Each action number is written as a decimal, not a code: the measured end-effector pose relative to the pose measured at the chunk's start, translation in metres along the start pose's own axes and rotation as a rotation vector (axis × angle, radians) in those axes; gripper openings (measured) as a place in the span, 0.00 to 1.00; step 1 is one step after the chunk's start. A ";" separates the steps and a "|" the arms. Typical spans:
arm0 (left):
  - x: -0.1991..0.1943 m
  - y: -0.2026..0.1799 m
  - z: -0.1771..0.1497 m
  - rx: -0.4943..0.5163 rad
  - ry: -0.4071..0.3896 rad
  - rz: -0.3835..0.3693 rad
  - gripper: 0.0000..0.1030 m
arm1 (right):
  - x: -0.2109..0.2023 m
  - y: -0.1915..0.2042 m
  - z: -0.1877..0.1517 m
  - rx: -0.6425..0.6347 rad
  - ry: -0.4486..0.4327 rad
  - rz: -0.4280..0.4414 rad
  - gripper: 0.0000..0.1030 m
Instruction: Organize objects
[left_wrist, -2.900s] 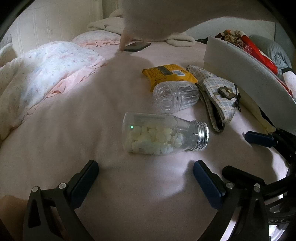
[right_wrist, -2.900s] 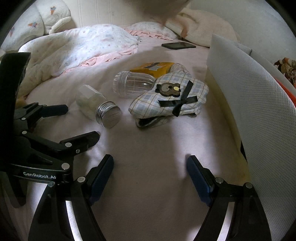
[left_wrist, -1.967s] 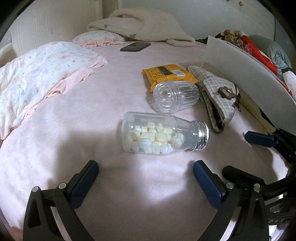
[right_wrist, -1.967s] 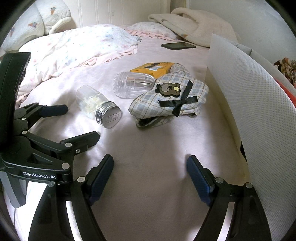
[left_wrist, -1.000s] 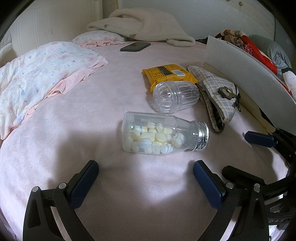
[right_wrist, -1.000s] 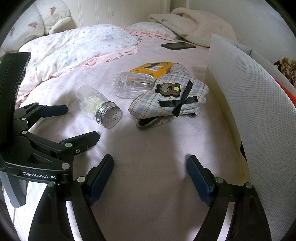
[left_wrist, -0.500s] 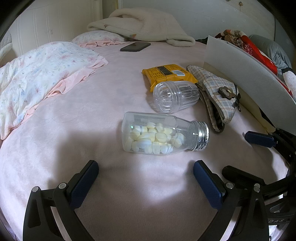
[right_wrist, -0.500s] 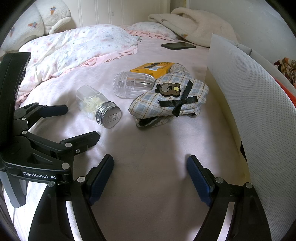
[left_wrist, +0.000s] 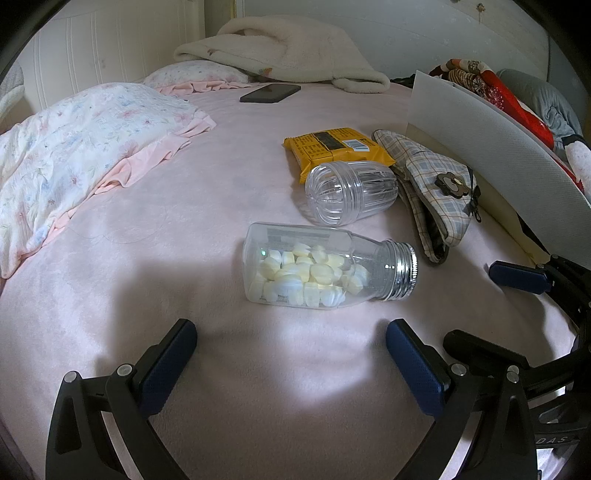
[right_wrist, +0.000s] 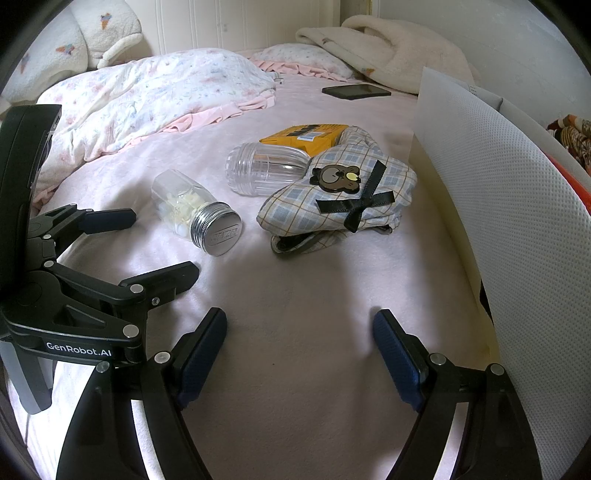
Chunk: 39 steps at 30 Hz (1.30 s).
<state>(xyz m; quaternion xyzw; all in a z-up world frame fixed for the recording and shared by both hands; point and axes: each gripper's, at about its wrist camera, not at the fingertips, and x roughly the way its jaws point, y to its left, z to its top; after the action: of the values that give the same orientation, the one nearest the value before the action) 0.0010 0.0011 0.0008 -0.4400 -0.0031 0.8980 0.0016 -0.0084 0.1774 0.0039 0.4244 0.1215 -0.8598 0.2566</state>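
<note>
My left tongs (left_wrist: 291, 341) and right tongs (right_wrist: 299, 334) both gape wide, empty, over the bed (left_wrist: 177, 229). Pill bottle (left_wrist: 325, 271) lies at 12 o'clock of my left tongs, cap toward 3. Only the right view shows the cap's face (right_wrist: 221, 233) and the pouch's (right_wrist: 338, 195) bear patch w/ bow. Snack pack (right_wrist: 306, 136) is half hidden behind jar (right_wrist: 264, 168) and pouch. Nothing has shifted vs. half a sec ago.

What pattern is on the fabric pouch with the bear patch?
Pale blue and cream plaid with thin tan lines, on the pouch; clearest in the right wrist view.
</note>
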 end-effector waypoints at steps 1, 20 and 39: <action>0.000 0.000 0.000 0.000 0.000 0.000 1.00 | 0.000 0.000 0.000 0.000 0.000 0.000 0.79; 0.000 0.000 0.000 0.000 0.000 0.000 1.00 | 0.001 0.002 0.000 0.000 0.000 0.000 0.79; 0.000 0.000 0.000 0.000 0.000 0.000 1.00 | 0.001 0.001 0.000 0.001 0.000 0.000 0.79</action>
<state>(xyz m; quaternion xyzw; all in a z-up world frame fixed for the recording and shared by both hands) 0.0009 0.0011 0.0007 -0.4400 -0.0030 0.8980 0.0016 -0.0083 0.1759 0.0035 0.4244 0.1211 -0.8599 0.2566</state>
